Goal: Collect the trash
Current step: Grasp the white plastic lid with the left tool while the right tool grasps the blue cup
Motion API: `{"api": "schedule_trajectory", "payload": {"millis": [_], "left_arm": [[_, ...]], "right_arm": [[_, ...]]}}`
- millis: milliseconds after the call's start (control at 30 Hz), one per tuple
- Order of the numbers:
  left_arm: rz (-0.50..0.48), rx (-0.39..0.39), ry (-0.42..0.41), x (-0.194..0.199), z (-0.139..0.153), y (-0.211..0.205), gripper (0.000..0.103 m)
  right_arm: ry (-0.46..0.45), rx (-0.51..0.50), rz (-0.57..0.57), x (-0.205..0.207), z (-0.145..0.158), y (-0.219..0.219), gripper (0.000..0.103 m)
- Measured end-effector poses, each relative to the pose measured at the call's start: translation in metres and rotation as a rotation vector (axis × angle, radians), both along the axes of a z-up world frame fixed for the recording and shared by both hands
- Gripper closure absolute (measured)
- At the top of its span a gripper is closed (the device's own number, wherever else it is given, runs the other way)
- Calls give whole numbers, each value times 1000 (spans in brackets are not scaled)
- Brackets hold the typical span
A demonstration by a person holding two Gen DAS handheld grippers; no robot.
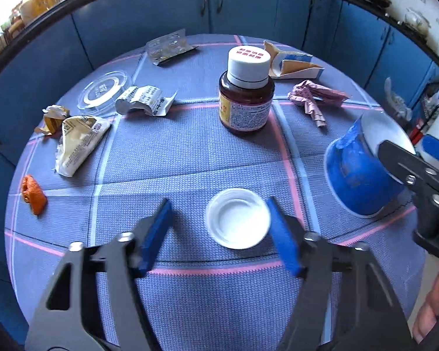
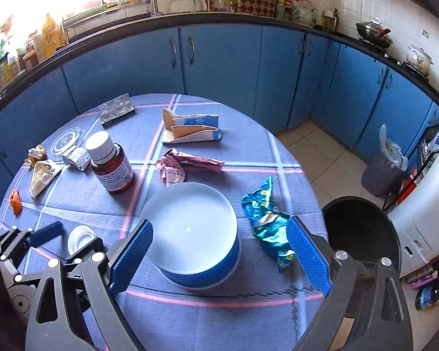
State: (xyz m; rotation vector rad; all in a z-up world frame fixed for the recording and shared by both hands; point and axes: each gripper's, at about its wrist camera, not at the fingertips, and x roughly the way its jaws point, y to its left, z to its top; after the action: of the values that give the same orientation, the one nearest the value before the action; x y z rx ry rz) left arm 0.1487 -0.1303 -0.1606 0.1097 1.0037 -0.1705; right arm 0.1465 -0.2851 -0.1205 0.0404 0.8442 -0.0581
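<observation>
**Visitor:** Blue cabinets all round, and that checked tablecloth [image 1: 190, 152] is a mess. How far have you got?

**Me:** Barely started, I'd say. Nearly everything is out on the cloth: the brown bottle [image 1: 244, 99] standing upright mid-table, a torn carton [image 1: 295, 64] and a crumpled pink wrapper [image 1: 313, 96] behind it, a blister pack [image 1: 169, 48] at the far edge, a clear lid [image 1: 102, 92], a scrap of printed paper [image 1: 145, 103], a beige sachet [image 1: 79, 143] and an orange scrap [image 1: 33, 194] off to the left.

**Visitor:** And your hands?

**Me:** My left gripper [image 1: 219, 234] has its jaws set either side of the white cap [image 1: 238, 218], which lies open side up near my edge of the table. One pad sits just beside its rim, the other well clear, so nothing is gripped yet. My right gripper [image 2: 219, 251] is spread wide around the upturned blue tub [image 2: 196, 234], neither pad touching it. A shiny blue wrapper [image 2: 269, 222] lies just inside its right finger.

**Visitor:** Where does it all go?

**Me:** Probably the black bin [image 2: 363, 234], standing open on the floor beside the table. I can't make out anything inside; it's too dark to tell.
</observation>
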Motion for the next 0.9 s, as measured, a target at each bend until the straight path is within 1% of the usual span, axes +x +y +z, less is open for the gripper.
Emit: {"api": "schedule_trajectory", "payload": {"millis": [33,67,133,367,467,567,667,733,833,900], "left_arm": [[-2,1,-3,-1,1,1,55],[-7,1,-6,-2,1,2,62],[-10,-5,-2,-3,3,5,62],[52,-71,-15,-2,11,40,62],[74,-76,-28,-2,15,49,62],[97,-88,-28,0,18,59,62],[111,-107,-32,0,21,66,62],[113,-116,-36,1,22,69,62],[109,-122,-35,-1,23,71,62],[106,-121,-35,-2,23,70,62]], "right_arm": [[1,-2,3,2,0,3,13],[2,-5,7,3,0,5,13],[0,-11,17,4,1,12,13],[5,-31,50,7,-1,32,13],[10,-28,54,7,0,36,13],[-33,2,58,0,12,36,13],[-41,-2,68,-2,18,42,13],[-30,-17,86,-1,16,48,13],[-5,-69,77,2,5,54,13],[18,-59,70,6,-4,52,13]]}}
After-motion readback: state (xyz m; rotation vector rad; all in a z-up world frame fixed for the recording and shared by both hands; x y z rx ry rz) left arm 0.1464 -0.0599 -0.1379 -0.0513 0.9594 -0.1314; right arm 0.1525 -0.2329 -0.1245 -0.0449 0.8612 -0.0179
